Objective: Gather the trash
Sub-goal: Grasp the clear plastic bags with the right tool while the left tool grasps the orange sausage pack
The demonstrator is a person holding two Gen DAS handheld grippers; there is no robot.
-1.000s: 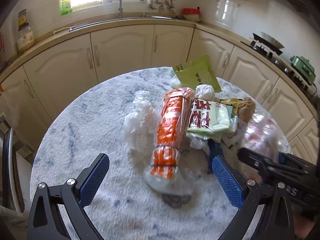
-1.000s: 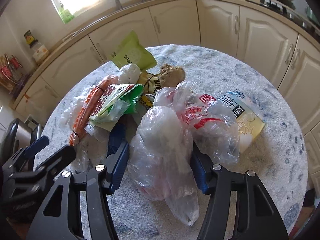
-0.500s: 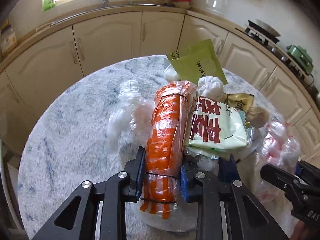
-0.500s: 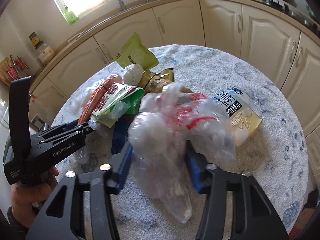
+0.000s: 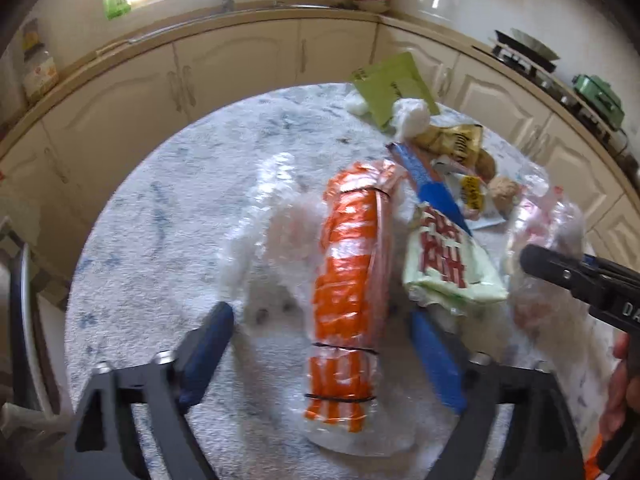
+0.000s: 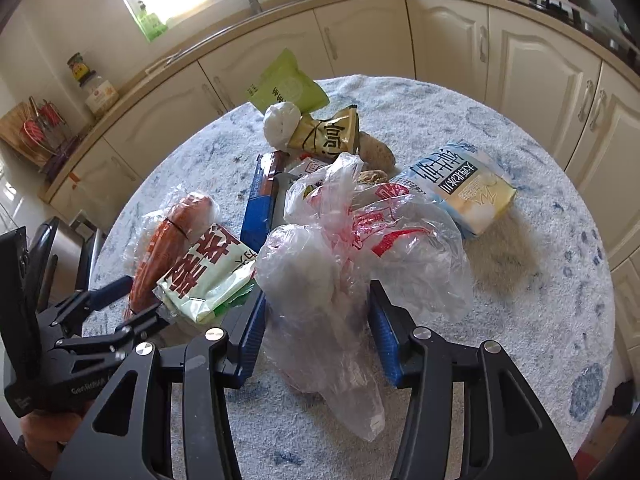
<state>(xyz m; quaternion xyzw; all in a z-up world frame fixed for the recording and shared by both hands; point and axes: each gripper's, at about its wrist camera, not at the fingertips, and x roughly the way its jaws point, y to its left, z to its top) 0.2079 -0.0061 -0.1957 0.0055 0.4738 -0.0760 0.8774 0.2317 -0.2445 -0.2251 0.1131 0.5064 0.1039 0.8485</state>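
Wrappers [image 6: 456,192] crowding bag [image 6: 360,248]

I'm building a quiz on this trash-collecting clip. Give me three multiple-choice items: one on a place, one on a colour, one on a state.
1. What lies between the fingers of the left gripper?
A. orange-striped package
B. pale green pouch
C. light blue and yellow bag

2. What colour are the gripper pads?
A. red
B. blue
C. white

3. How does the right gripper stand?
A. wide open over bare cloth
B. shut on nothing
C. closed on the clear plastic bag

Key: 1 A, the orange-striped package runs between the fingers, untouched while the jaws open. 2 B, the pads are blue in both views. 3 C, both pads press the clear plastic bag.
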